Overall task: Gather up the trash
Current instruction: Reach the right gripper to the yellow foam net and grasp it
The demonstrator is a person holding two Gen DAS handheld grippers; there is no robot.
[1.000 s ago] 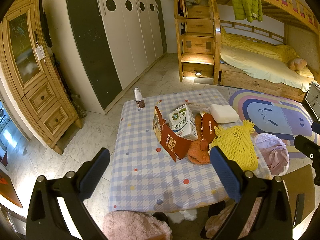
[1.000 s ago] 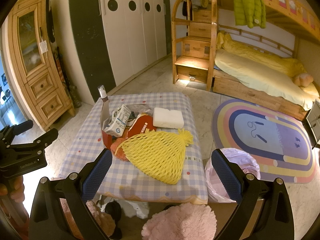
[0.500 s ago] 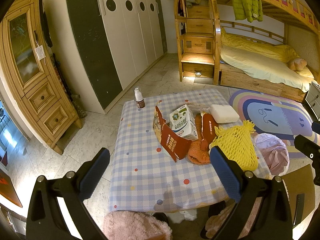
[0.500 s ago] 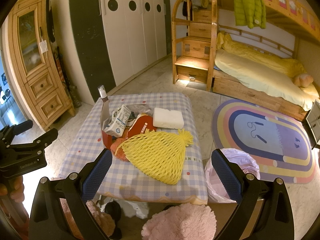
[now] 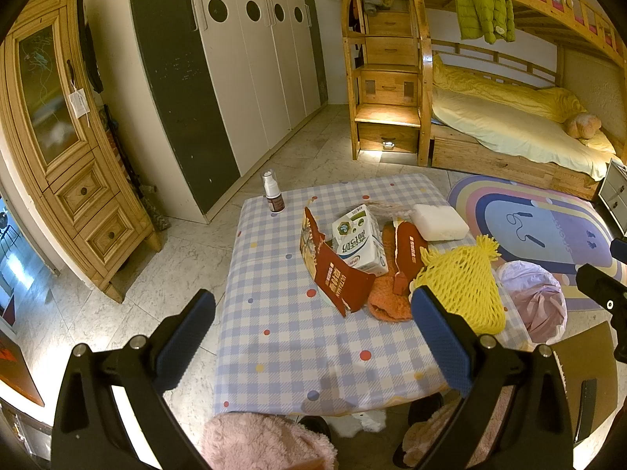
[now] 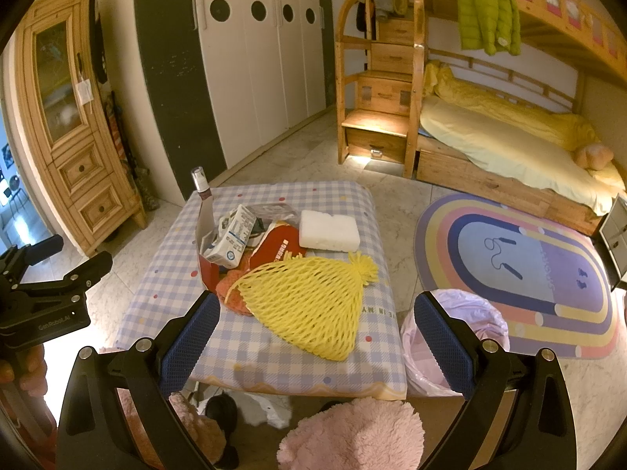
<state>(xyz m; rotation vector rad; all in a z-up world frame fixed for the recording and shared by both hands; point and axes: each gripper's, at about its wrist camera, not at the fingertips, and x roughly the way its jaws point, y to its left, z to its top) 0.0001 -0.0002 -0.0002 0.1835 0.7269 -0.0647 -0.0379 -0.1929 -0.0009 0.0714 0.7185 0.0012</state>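
Trash lies in a heap on a low table with a checked cloth (image 5: 274, 333) (image 6: 172, 286): a torn red carton (image 5: 337, 278), a white milk carton (image 5: 358, 241) (image 6: 231, 241), a red wrapper (image 5: 409, 250) (image 6: 276, 248), a white foam block (image 5: 439, 221) (image 6: 329, 231), a yellow foam net (image 5: 460, 290) (image 6: 309, 305) and an orange cloth (image 5: 386, 299). A small spray bottle (image 5: 273, 194) (image 6: 203, 192) stands upright at the far left corner. A bin with a pink bag (image 5: 537, 301) (image 6: 458, 337) sits on the floor right of the table. My left gripper (image 5: 313, 342) and right gripper (image 6: 313, 346) hang open above the near edge, holding nothing.
A wooden cabinet (image 5: 66, 156) stands at the left, a white wardrobe (image 5: 254, 70) behind, a bunk bed with stairs (image 5: 490, 125) at the back right. A striped rug (image 6: 529, 274) covers the floor right. Pink fluffy slippers (image 6: 352, 434) (image 5: 266, 442) are below. A person's hand (image 6: 19, 364) holds the left gripper's handle.
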